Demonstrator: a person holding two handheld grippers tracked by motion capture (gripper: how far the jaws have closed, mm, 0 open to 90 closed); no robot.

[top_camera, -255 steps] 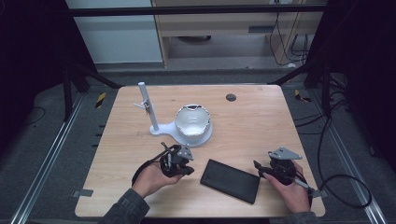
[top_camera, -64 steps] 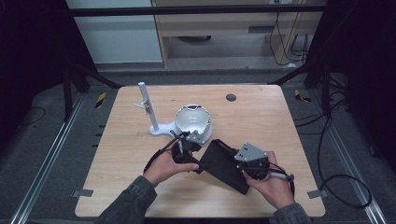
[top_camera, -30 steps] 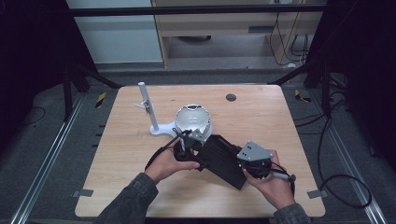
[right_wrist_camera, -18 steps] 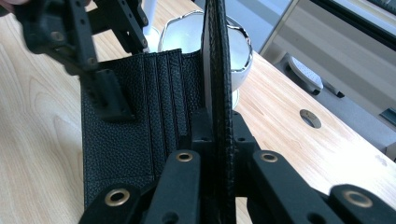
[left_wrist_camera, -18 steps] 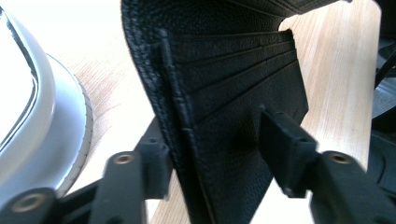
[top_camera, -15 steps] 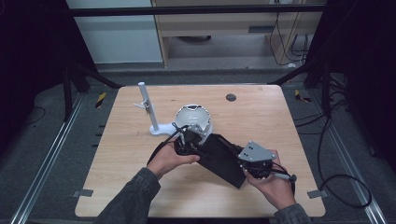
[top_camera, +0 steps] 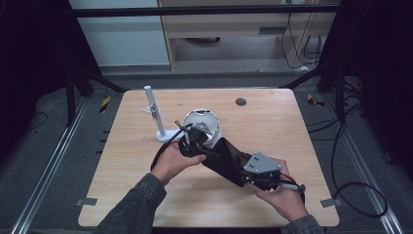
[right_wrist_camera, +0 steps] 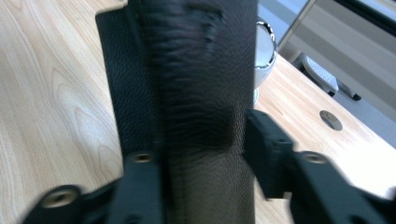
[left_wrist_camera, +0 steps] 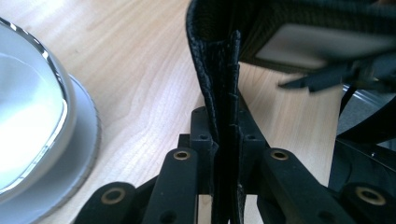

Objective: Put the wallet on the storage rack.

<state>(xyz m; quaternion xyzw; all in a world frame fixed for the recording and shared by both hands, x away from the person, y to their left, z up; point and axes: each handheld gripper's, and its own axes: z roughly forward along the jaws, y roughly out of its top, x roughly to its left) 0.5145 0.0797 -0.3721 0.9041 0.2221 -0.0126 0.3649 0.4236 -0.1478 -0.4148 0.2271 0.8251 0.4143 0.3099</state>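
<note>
A black textured case [top_camera: 226, 158] hangs tilted over the wooden table [top_camera: 272, 122], between both hands. My left gripper [top_camera: 195, 141] holds its upper end close to the white dome. In the left gripper view its jaws have just been closing, and the left gripper [left_wrist_camera: 224, 126] is shut on the case's thin cover edge [left_wrist_camera: 217, 70]. A pale panel [left_wrist_camera: 317, 44] shows inside the case. My right gripper [top_camera: 243, 175] is at the lower end. Its jaws have just been opening, and the right gripper [right_wrist_camera: 201, 135] stands open around the case [right_wrist_camera: 201, 60].
A white dome with a chrome rim [top_camera: 202, 124] sits on a pale base just behind the left gripper. A white post on a foot [top_camera: 152, 109] stands to its left. A dark round hole [top_camera: 240, 102] marks the table's far middle.
The left hand has lifted the case's upper end and drawn it closer to the dome, tilting the case more. The right hand has stayed where it was.
</note>
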